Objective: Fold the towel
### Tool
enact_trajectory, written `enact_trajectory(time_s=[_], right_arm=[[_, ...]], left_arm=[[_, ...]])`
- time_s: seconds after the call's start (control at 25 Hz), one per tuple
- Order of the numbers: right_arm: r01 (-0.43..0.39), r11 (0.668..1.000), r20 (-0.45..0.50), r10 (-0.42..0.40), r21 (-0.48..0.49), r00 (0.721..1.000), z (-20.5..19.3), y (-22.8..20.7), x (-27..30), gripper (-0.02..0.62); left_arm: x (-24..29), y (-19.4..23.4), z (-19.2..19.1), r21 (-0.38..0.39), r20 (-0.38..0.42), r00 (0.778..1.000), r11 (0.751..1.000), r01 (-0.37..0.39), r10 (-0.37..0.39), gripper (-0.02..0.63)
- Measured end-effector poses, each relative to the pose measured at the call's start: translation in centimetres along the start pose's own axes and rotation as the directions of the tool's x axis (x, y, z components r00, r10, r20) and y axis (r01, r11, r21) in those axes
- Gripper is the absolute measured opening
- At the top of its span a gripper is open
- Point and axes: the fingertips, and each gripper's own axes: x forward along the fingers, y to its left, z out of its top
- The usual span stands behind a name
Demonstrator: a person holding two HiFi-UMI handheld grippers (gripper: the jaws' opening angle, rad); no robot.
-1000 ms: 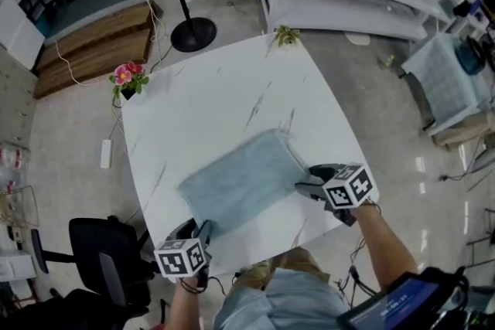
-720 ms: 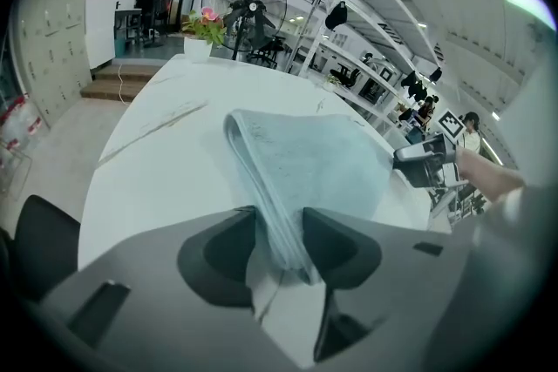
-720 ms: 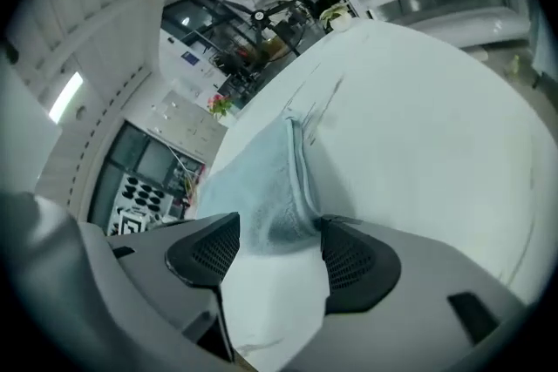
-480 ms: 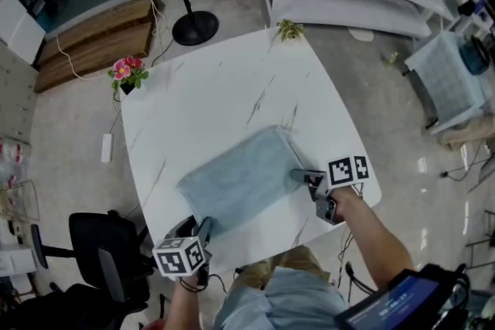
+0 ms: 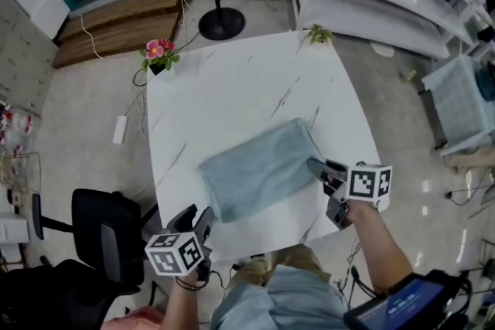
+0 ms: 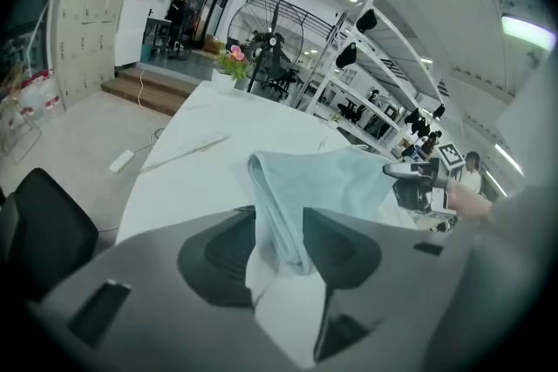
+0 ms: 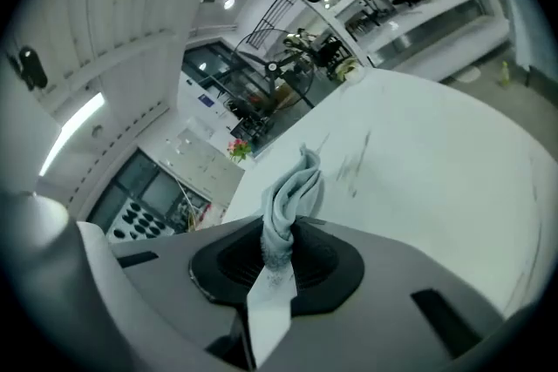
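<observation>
Towel [image 5: 259, 168]: pale blue, folded, on the white bench [image 5: 232, 81], toward its near edge.
Left gripper [image 6: 279, 241]: fingers [image 6: 218, 257] hold the towel's near-left corner.
Right gripper [image 7: 277, 253]: fingers [image 7: 323, 261], just closing, pinch the right corner.

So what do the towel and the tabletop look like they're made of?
The towel looks like soft woven cloth, probably cotton or microfibre. It is pale blue-grey and matt, it creases and bunches limply, and its edge looks fuzzy. The tabletop is a hard, smooth white slab with thin grey veins, so marble or a marble-look laminate. Which of the two cannot be told.
</observation>
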Motion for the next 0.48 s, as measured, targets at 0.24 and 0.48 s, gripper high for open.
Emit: enact_trajectory(time_s=[0.24, 0.48], right_arm=[[0.041, 0.934, -0.072, -0.071, -0.355, 0.995, 0.0, 4.1, 0.9, 0.067], [0.004, 0.772, -0.139, -0.12, -0.635, 0.983, -1.5, 9.3, 2.9, 0.069]], left_arm=[[-3.5, 1.2, -0.1, -0.017, 0.066, 0.998, 1.0, -0.021, 0.022, 0.172], [-6.3, 3.3, -1.7, -0.069, 0.097, 0.994, 0.996, -0.051, 0.058, 0.172]])
